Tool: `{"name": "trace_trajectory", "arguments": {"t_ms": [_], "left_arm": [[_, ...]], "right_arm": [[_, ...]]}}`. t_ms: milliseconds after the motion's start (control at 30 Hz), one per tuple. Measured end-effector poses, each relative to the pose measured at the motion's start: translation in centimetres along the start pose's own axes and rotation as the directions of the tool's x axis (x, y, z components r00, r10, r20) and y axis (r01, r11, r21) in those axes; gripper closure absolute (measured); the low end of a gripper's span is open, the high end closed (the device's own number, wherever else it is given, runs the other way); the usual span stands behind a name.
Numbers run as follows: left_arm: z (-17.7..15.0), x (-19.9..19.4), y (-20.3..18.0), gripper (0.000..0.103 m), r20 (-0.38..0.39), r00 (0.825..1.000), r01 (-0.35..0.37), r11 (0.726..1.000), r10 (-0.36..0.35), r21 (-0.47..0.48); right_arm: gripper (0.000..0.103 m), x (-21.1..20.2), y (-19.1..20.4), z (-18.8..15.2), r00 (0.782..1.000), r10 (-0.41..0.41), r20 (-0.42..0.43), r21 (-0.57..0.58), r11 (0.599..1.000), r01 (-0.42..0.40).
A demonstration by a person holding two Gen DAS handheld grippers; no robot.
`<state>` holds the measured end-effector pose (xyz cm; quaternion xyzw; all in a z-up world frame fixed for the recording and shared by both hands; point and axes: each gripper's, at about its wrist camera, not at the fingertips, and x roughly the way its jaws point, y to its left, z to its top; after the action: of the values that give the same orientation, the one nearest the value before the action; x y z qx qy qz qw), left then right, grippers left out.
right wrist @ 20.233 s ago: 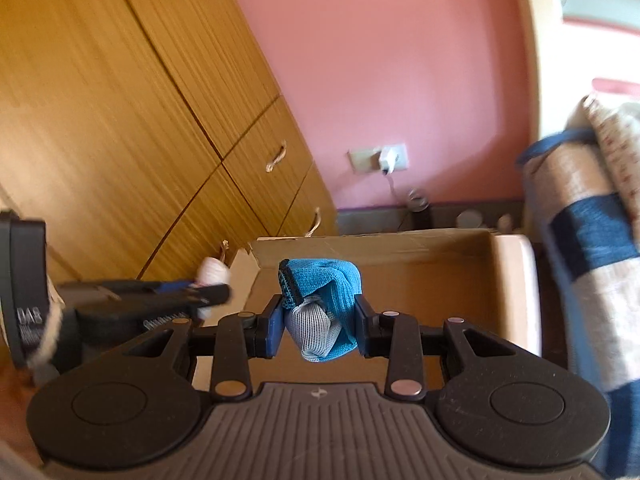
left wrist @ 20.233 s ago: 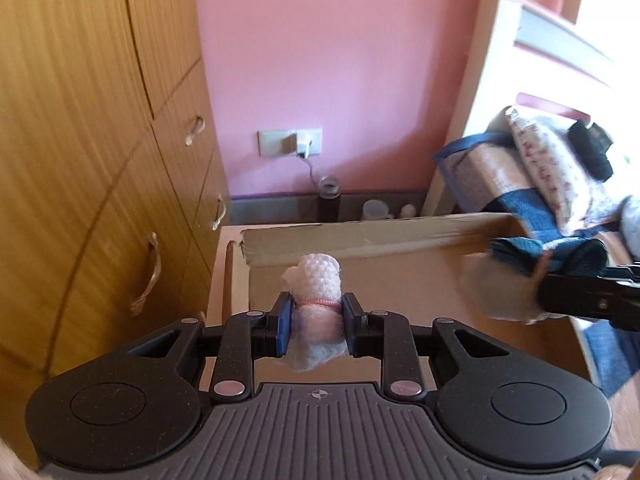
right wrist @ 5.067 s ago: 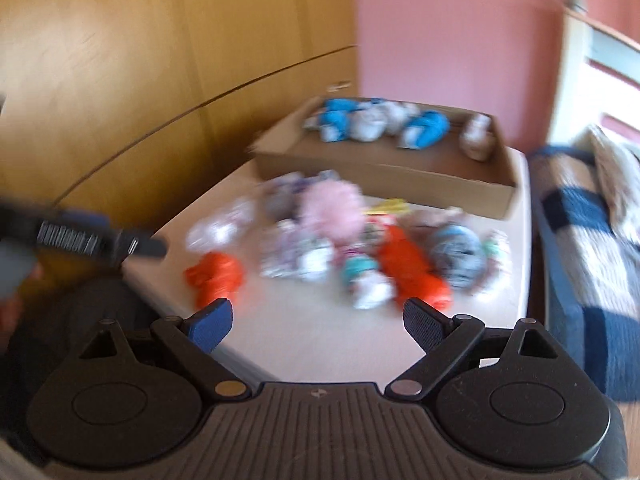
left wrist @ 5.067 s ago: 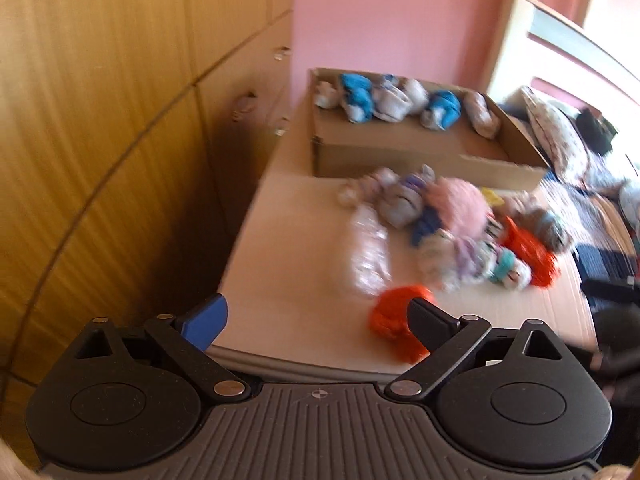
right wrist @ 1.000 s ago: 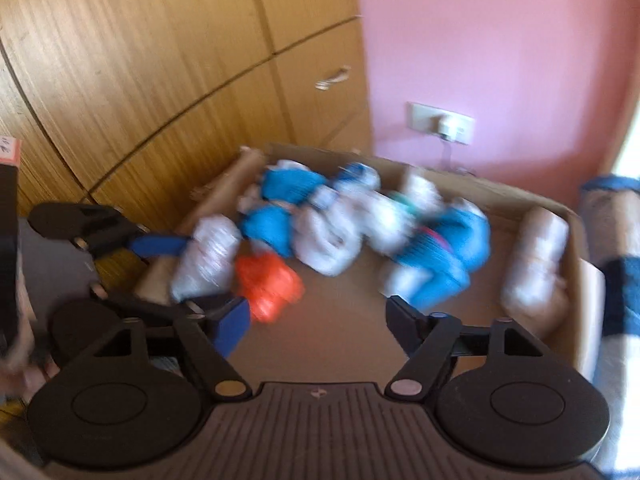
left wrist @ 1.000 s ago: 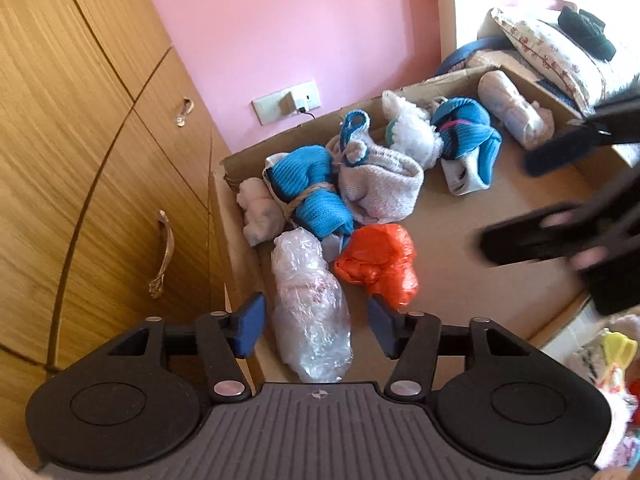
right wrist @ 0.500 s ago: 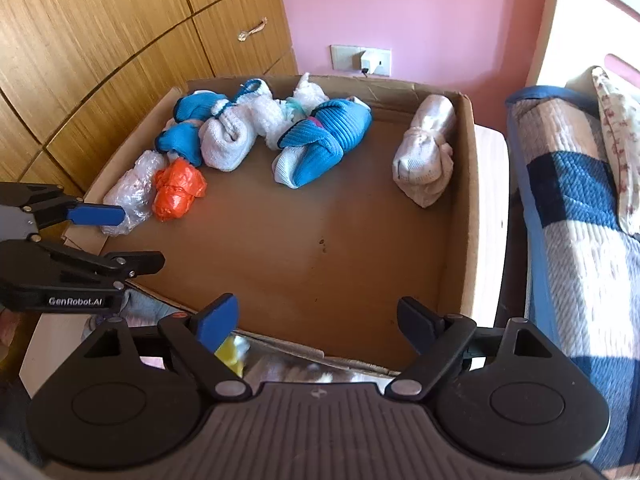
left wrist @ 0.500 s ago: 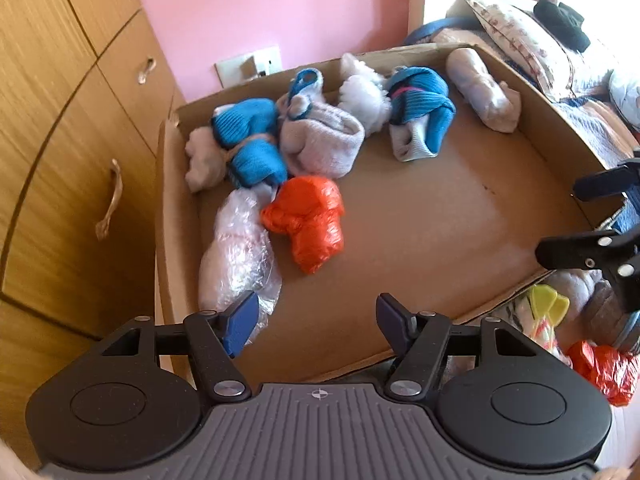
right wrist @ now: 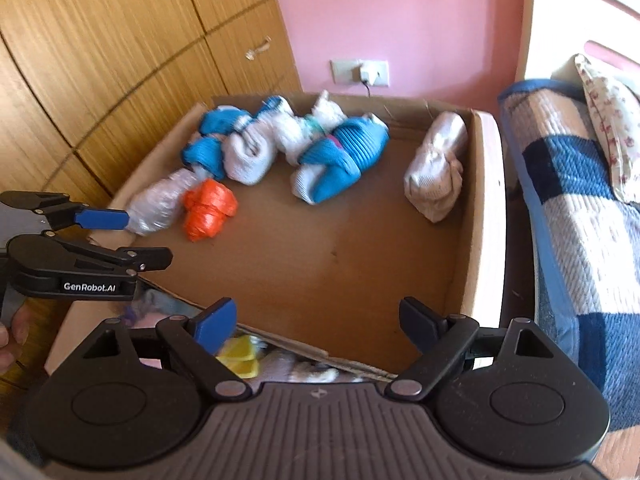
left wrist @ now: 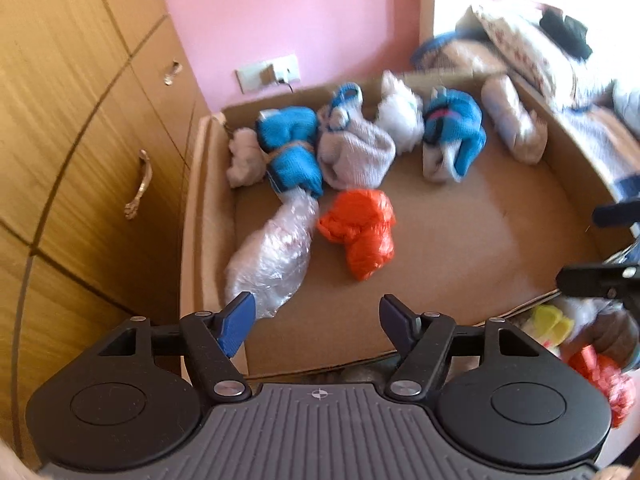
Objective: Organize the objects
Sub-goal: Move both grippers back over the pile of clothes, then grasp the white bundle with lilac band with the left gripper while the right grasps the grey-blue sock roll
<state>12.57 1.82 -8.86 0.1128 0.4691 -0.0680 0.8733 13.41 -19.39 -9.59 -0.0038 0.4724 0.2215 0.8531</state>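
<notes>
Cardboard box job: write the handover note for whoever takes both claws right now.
Left claw: empty, jaws opening, over the near left part of the cardboard box.
Right claw: empty, jaws open, over the box's near edge.
In the box: orange bag bundle and clear plastic bundle near the left wall; blue and white sock rolls along the far wall; a pale roll by the right wall.
Done: those bundles are in.
Left: more items, a yellow one and an orange one, lie outside the box's near edge.

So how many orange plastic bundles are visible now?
2: one orange plastic bundle inside the cardboard box beside the clear-wrapped bundle; another outside, near the box's front edge. More may be hidden.
</notes>
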Motion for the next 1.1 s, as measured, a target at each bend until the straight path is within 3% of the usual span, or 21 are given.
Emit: {"name": "trace_trajectory", "arguments": {"t_ms": [133, 233, 367, 467, 633, 833, 967, 1100], "left_arm": [[-1.6, -3.7, 0.2, 0.024, 0.085, 0.996, -0.015, 0.998, 0.021, -0.067], [-4.1, -6.6, -0.2, 0.018, 0.133, 0.990, -0.021, 0.992, 0.038, -0.128], [-8.2, -8.1, -1.2, 0.016, 0.126, 0.992, 0.005, 0.981, 0.020, -0.196], [-10.5, -8.2, -3.0, 0.014, 0.116, 0.993, 0.037, 0.979, -0.014, -0.201], [-11.4, -7.2, -6.0, 0.014, 0.085, 0.995, 0.072, 0.987, -0.061, -0.143], [-11.3, -5.5, -7.9, 0.014, 0.058, 0.996, 0.070, 0.992, -0.064, -0.103], [-11.0, -5.0, -8.1, 0.014, 0.062, 0.996, 0.065, 0.994, -0.060, -0.089], [-10.8, -5.1, -8.3, 0.014, 0.070, 0.995, 0.072, 0.993, -0.066, -0.089]], "right_arm": [[0.016, -3.6, 0.0, -1.5, 0.995, -0.003, 0.099, 0.032, 0.999, 0.000], [0.008, -6.9, -0.6, -4.2, 0.978, -0.035, 0.204, 0.058, 0.998, 0.024], [0.007, -8.9, -0.9, -8.9, 0.953, -0.110, 0.282, 0.051, 0.994, 0.100], [0.009, -8.1, 0.0, -10.8, 0.951, -0.167, 0.261, 0.050, 0.986, 0.160], [0.006, -7.3, 0.4, -10.1, 0.951, -0.164, 0.263, 0.014, 0.986, 0.166], [0.009, -7.5, -2.2, -10.6, 0.962, -0.119, 0.246, 0.144, 0.986, 0.085], [0.018, -7.2, -4.0, -10.9, 0.969, -0.092, 0.229, 0.248, 0.968, 0.033], [0.022, -7.0, -3.4, -10.7, 0.968, -0.083, 0.237, 0.215, 0.976, 0.031]]}}
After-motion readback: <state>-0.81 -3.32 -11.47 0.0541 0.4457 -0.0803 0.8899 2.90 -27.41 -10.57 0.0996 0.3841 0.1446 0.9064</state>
